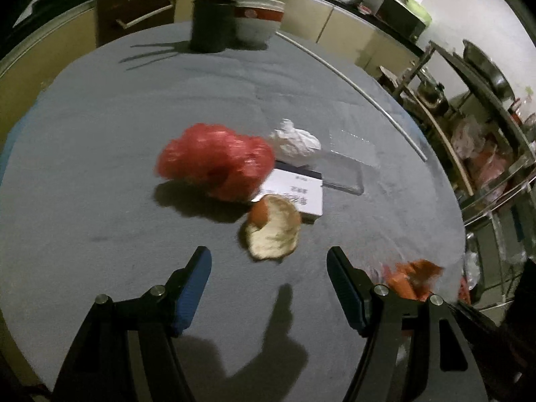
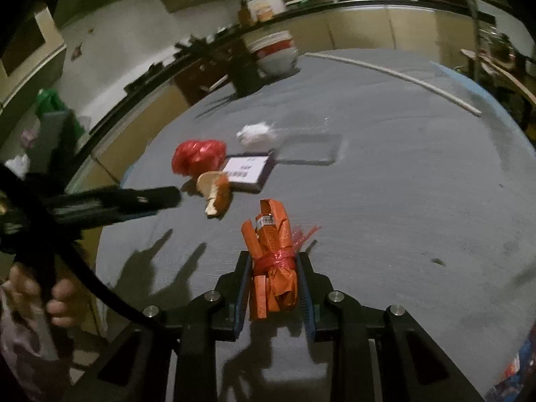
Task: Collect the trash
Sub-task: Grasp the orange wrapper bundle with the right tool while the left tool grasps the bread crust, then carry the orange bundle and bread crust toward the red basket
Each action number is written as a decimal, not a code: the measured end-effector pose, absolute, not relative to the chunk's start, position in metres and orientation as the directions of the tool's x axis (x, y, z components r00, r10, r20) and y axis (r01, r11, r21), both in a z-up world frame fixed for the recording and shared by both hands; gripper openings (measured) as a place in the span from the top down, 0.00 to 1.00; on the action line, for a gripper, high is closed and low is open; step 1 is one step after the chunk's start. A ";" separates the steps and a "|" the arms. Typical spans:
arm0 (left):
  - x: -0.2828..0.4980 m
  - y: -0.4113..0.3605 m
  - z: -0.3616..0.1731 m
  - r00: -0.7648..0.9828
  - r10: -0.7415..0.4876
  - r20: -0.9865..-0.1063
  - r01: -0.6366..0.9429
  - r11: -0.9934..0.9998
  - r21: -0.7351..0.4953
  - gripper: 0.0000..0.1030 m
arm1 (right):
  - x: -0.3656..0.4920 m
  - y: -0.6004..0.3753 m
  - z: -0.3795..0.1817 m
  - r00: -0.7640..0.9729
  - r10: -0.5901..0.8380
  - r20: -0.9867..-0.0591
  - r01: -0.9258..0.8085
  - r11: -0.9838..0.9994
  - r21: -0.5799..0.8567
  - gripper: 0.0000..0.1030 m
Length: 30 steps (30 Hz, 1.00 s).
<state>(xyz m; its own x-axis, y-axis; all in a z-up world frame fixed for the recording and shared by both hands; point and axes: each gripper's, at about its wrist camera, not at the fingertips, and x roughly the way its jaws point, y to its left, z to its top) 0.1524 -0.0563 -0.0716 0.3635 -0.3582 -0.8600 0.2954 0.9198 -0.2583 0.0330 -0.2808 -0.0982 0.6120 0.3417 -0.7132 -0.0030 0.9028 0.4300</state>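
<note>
The right gripper point(image 2: 274, 264) clamps a crumpled orange paper wrapper point(image 2: 271, 234), while the left gripper point(image 1: 269, 261) gapes empty just beside the curled pale orange peel point(image 1: 273, 227).

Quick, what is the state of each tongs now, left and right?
Left tongs: open, holding nothing, above the table near the orange peel.
Right tongs: closed on the orange wrapper bundle.

Dim, warm indoor light from behind and above; hard dark shadows thrown forward across the grey table point(image 1: 100, 174). Strong fisheye bend w/ black corners round the table. Motion blur throughout, esp. backgrounds beyond the table.
</note>
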 end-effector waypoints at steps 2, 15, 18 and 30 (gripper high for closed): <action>0.155 -0.067 -0.077 0.364 -0.342 -0.866 0.295 0.925 -0.240 0.30 | 0.028 -0.285 -0.096 0.620 0.340 -0.707 0.011 0.897 0.441 0.72; 0.158 -0.077 -0.084 0.410 -0.333 -0.849 0.302 0.928 -0.219 0.94 | -0.001 -0.305 -0.088 0.668 0.312 -0.676 0.053 0.886 0.461 0.72; 0.150 -0.077 -0.081 0.414 -0.344 -0.842 0.313 0.923 -0.224 0.95 | -0.008 -0.311 -0.086 0.679 0.304 -0.668 0.060 0.884 0.463 0.72; 0.105 -0.076 -0.054 0.418 -0.401 -0.815 0.374 0.894 -0.248 0.95 | -0.049 -0.357 -0.074 0.741 0.233 -0.630 0.134 0.868 0.478 0.72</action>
